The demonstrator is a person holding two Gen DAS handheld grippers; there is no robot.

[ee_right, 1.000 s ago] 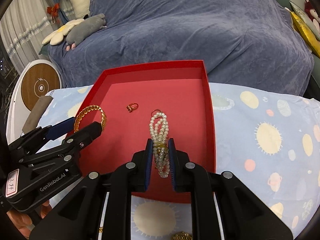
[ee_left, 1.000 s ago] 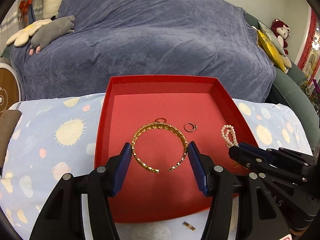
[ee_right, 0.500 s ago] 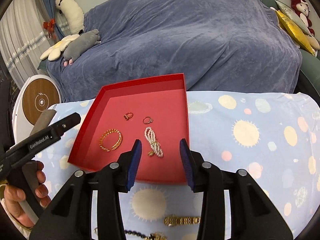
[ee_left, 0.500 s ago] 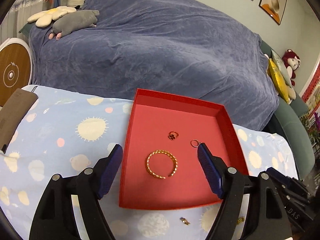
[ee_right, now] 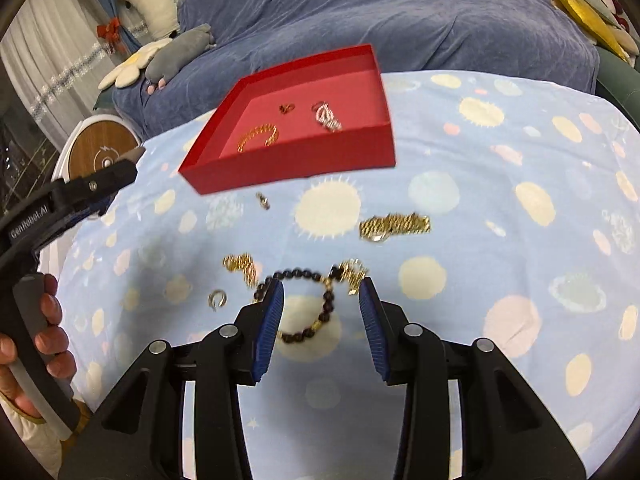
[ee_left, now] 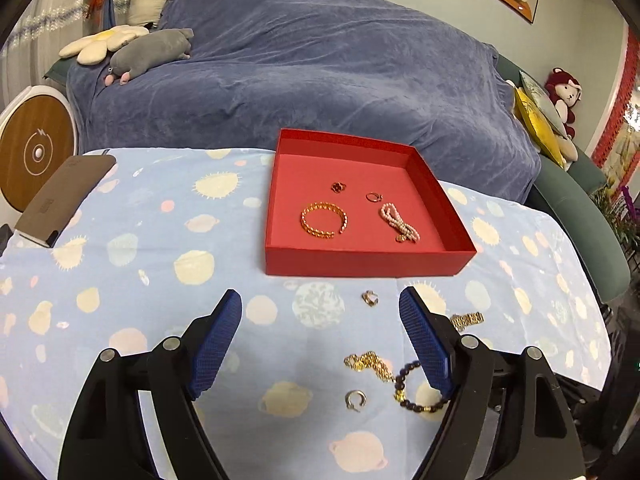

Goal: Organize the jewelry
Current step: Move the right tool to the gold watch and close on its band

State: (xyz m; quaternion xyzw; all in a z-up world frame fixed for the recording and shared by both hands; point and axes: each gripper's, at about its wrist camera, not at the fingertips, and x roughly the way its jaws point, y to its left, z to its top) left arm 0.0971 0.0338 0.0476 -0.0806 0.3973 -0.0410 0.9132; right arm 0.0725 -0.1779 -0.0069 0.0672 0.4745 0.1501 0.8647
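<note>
A red tray (ee_left: 368, 264) (ee_right: 292, 164) on the sun-print cloth holds a gold bangle (ee_left: 324, 220), a pearl bracelet (ee_left: 398, 222), a thin ring (ee_left: 374, 197) and a dark flower piece (ee_left: 339, 187). In front of the tray lie a small ring (ee_left: 370, 298), a gold chain (ee_left: 368, 364), a silver hoop (ee_left: 354, 400), a dark bead bracelet (ee_right: 304, 273) and a gold link band (ee_right: 394, 226). My left gripper (ee_left: 320, 296) hangs over the cloth with its jaws opening and nothing between them. My right gripper (ee_right: 321, 284) stands open above the bead bracelet.
A brown flat pouch (ee_left: 64, 196) lies at the cloth's left edge beside a round wood-faced device (ee_left: 34, 152). A sofa under a blue cover (ee_left: 320, 72) with plush toys runs behind the table. A person's hand (ee_right: 48, 340) holds the left gripper's handle.
Both grippers have let go and pulled back from the tray: the bangle and the pearl bracelet now lie in it. Both pairs of jaws stand wider, and loose jewelry on the cloth has come into view.
</note>
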